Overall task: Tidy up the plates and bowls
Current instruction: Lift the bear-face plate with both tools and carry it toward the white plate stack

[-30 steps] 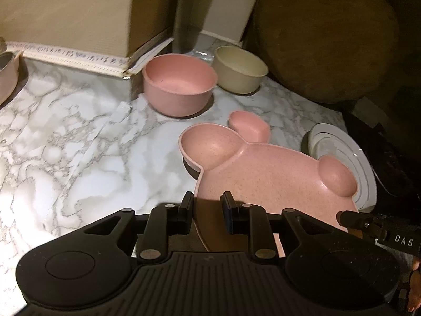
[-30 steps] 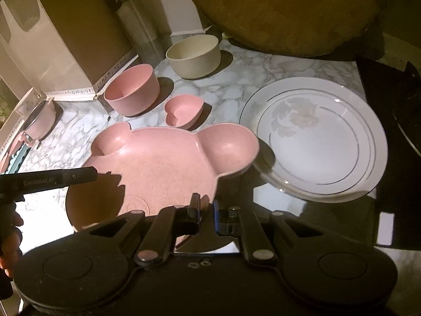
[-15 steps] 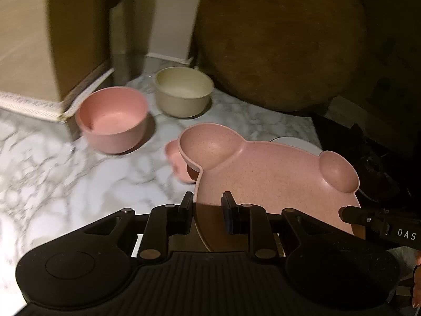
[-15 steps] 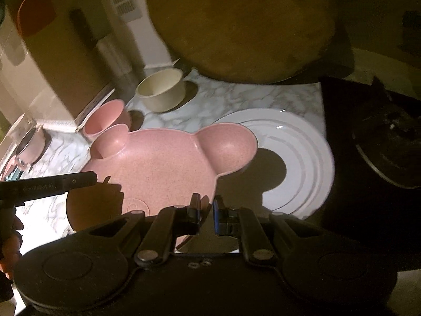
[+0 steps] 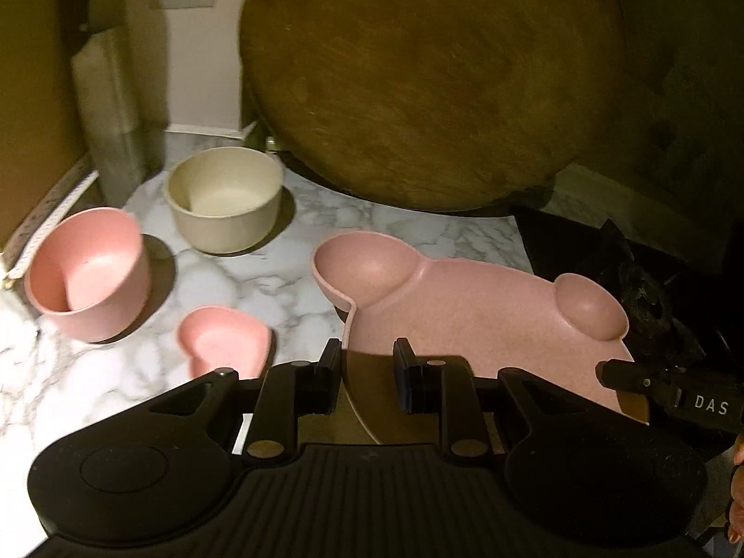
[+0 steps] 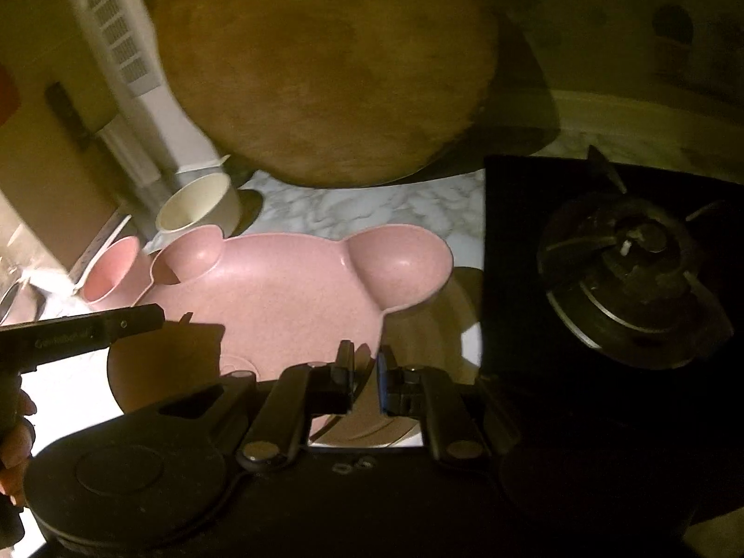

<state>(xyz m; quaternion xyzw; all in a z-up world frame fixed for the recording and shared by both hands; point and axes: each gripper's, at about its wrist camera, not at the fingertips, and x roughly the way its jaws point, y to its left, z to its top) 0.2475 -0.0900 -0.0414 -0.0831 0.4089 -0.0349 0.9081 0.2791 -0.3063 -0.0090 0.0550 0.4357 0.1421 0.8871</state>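
Both the left gripper (image 5: 365,374) and the right gripper (image 6: 365,377) have jaws clenched on the pink bear-shaped plate (image 6: 288,297); keep it level, lowering together, clear of the heart-shaped dish (image 5: 225,342).

The cream bowl (image 5: 225,200) stands behind the deep bowl (image 5: 88,274) and small dish (image 5: 225,342), left of the eared plate (image 5: 483,325).

Dim, warm light; glare bottom-left, hard shadows, motion blur, fisheye-bent edges

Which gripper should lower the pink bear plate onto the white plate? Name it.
Probably right: the right gripper grips the bear plate just over the white plate; the left gripper holds its opposite side.
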